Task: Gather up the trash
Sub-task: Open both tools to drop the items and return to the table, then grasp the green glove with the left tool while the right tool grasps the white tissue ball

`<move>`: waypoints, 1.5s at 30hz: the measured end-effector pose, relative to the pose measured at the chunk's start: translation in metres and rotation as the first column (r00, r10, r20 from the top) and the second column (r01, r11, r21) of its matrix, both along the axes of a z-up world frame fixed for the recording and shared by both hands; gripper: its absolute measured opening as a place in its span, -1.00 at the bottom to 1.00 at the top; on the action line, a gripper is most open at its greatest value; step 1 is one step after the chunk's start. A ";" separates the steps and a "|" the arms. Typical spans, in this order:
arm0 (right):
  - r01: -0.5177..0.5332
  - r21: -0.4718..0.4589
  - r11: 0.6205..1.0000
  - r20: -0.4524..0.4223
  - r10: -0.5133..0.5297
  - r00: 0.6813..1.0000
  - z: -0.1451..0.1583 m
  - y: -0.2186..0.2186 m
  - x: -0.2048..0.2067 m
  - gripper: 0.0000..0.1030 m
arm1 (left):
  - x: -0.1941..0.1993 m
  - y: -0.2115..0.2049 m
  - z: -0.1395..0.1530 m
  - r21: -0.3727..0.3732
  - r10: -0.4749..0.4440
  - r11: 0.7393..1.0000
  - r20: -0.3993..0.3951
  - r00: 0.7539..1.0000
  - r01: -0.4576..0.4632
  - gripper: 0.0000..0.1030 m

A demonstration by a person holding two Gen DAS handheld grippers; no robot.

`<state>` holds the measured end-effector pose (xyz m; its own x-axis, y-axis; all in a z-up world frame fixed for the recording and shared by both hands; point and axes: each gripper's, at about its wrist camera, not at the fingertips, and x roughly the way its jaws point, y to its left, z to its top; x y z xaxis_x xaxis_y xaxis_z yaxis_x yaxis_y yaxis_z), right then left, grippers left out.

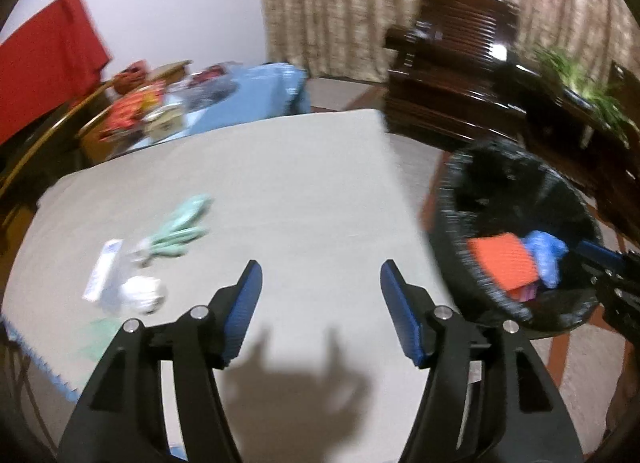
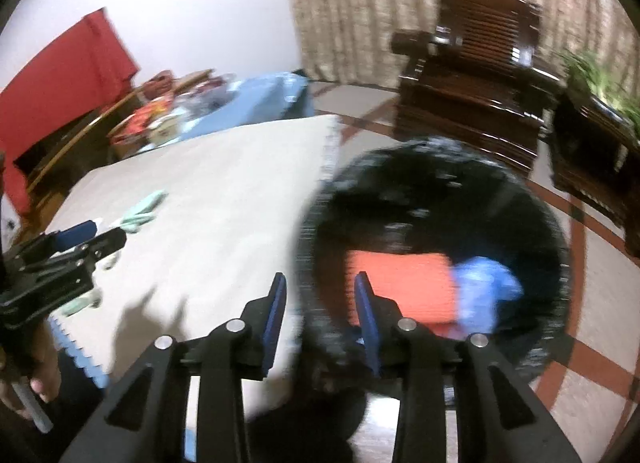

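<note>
My left gripper [image 1: 320, 283] hangs open over the beige table [image 1: 300, 183], with nothing between its blue pads. Left of it lie a green glove [image 1: 180, 223], a crumpled white wad [image 1: 142, 293] and a flat white wrapper [image 1: 102, 269]. Beside the table's right edge stands a black-lined bin [image 1: 452, 199] holding an orange piece [image 1: 502, 263] and a blue glove [image 1: 546, 255]. My right gripper [image 2: 320, 283] is open above the bin's near rim [image 2: 308, 263], nothing gripped. The orange piece [image 2: 404, 283] and blue glove [image 2: 484, 287] lie inside. Both views are motion-blurred.
A dark wooden armchair [image 1: 452, 63] and a low cabinet with a plant [image 1: 580, 79] stand behind the bin. A cluttered side table with a blue cloth [image 1: 240, 91] and a red cloth [image 1: 44, 63] sit at the far left. A hand [image 2: 24, 383] holds the left gripper's handle.
</note>
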<state>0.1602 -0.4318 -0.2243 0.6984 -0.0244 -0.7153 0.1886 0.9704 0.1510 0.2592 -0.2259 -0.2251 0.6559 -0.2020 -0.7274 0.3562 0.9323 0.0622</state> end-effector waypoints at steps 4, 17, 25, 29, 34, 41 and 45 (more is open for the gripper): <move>-0.083 -0.011 0.996 0.007 0.083 0.997 0.002 0.056 0.012 -0.28 | 0.005 0.067 0.005 -0.005 0.108 0.994 0.013 0.994 -0.108 0.18; -0.234 -0.074 0.969 0.040 0.237 0.971 0.017 0.182 0.042 -0.27 | -0.005 0.216 -0.004 0.013 0.273 0.962 0.046 0.961 -0.274 0.26; -0.293 -0.074 0.953 0.027 0.296 0.955 0.001 0.242 0.064 -0.25 | -0.004 0.255 -0.022 -0.005 0.288 0.958 0.015 0.957 -0.288 0.33; -0.312 -0.078 0.947 0.021 0.315 0.949 -0.007 0.260 0.073 -0.25 | -0.001 0.264 -0.035 -0.014 0.291 0.957 -0.009 0.957 -0.291 0.34; -0.315 -0.080 0.946 0.015 0.317 0.948 -0.017 0.272 0.084 -0.25 | 0.011 0.268 -0.054 -0.013 0.283 0.959 -0.067 0.957 -0.284 0.38; -0.299 -0.069 0.952 -0.019 0.298 0.954 -0.037 0.274 0.093 -0.25 | 0.023 0.258 -0.076 -0.007 0.233 0.972 -0.134 0.963 -0.236 0.49; -0.291 -0.060 0.955 -0.030 0.289 0.957 -0.044 0.270 0.097 -0.25 | 0.029 0.250 -0.087 0.009 0.206 0.978 -0.156 0.966 -0.207 0.51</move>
<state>0.2568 -0.1617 -0.2686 0.6671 0.1317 -0.7332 -0.0999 0.9912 0.0871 0.2877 0.0241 -0.3121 0.5633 -0.0798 -0.8224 0.1610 0.9868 0.0145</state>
